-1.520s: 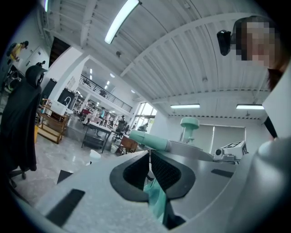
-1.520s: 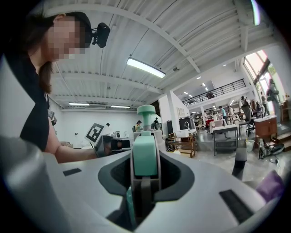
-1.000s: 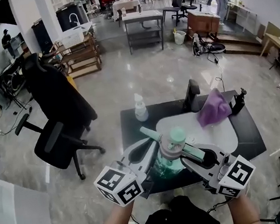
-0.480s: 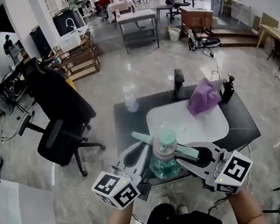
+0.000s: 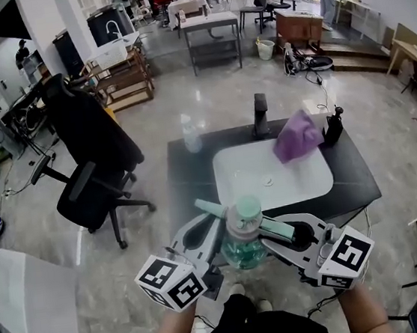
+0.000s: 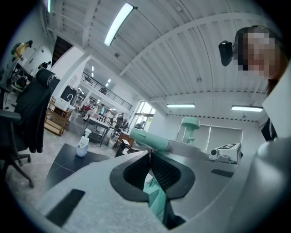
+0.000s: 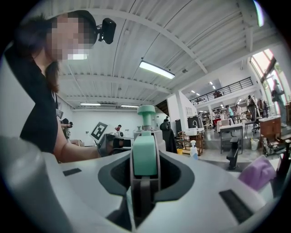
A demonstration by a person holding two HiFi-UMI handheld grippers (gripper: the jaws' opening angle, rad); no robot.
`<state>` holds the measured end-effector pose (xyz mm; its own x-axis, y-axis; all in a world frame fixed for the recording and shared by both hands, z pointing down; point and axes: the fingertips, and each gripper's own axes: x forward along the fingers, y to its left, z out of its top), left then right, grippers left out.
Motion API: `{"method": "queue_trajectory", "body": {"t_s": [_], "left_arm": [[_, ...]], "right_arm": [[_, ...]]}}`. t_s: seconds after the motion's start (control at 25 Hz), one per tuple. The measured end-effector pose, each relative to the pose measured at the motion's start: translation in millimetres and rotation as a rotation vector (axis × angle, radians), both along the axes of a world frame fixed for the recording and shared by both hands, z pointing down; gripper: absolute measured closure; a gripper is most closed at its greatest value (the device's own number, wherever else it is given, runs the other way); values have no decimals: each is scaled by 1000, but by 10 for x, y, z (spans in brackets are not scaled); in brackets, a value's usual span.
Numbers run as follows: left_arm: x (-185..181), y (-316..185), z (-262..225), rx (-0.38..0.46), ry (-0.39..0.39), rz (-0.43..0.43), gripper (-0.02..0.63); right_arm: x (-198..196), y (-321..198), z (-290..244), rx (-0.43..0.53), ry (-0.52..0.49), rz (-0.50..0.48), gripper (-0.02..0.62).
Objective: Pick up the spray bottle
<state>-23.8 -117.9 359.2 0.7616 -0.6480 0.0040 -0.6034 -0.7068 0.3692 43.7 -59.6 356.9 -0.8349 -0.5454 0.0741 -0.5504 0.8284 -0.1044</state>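
Close in front of the person, clear of the table (image 5: 350, 182), the spray bottle (image 5: 242, 242) hangs upright between the two sets of tongs, over the floor by the table's near edge. Its mint cap covers the points of contact in the head view, so the hold cannot be traced there.

In the left gripper view, the left tongs (image 6: 149, 157) are clenched. The ribbed pads meet at the tips, and a strip of teal, read as the bottle, is wedged between them lower down. The rest of the bottle is hidden behind the tongs' housing.

In the right gripper view, the right tongs (image 7: 145, 157) are clenched on themselves with nothing between them. The bottle's cap stands just beyond their tips.

The spray bottle carries teal liquid in its lower part; the level is hard to make out. At the table's far left stands a small pale bottle (image 5: 190, 135), contents not discernible. A purple cloth (image 5: 296, 136) lies heaped at the far right. A dark upright item (image 5: 332, 128) stands just beside it, too small to identify.
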Motion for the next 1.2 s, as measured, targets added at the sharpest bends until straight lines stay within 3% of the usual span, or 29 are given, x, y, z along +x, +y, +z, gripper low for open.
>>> {"method": "queue_trajectory", "body": {"t_s": [1.2], "left_arm": [[-89, 710, 187, -29, 11, -102, 592]], "right_arm": [[-70, 735, 147, -21, -21, -88, 500]]}}
